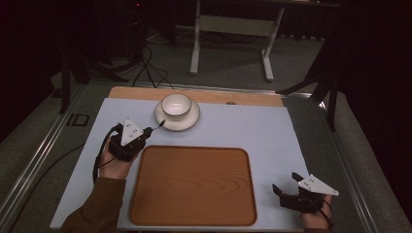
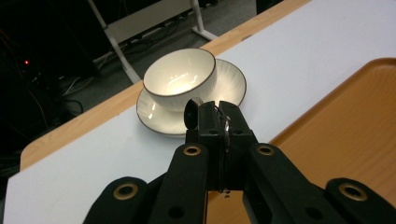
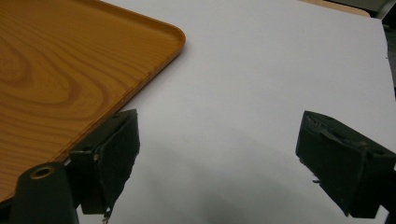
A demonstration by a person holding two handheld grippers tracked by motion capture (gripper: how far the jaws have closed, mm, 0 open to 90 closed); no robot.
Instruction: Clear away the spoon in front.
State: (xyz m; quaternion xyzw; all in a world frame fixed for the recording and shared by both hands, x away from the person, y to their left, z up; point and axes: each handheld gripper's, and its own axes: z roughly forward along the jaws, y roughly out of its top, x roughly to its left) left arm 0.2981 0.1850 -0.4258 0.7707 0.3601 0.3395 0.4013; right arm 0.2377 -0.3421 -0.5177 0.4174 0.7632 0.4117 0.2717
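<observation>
Left hand-held gripper (image 2: pixel 214 109) jaws shut, empty, near plate rim; cream ribbed bowl (image 2: pixel 180 79), dark rim, sits on matching plate (image 2: pixel 232 83). Right hand-held gripper (image 3: pixel 217 154) wide.

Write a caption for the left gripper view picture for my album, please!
Shut left gripper points at a white ceramic bowl on its matching saucer, beside an orange wooden tray.

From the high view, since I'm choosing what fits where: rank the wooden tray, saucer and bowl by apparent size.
1. Wooden tray, by far the largest.
2. Saucer.
3. Bowl, sitting on the saucer and narrower than it.
</observation>
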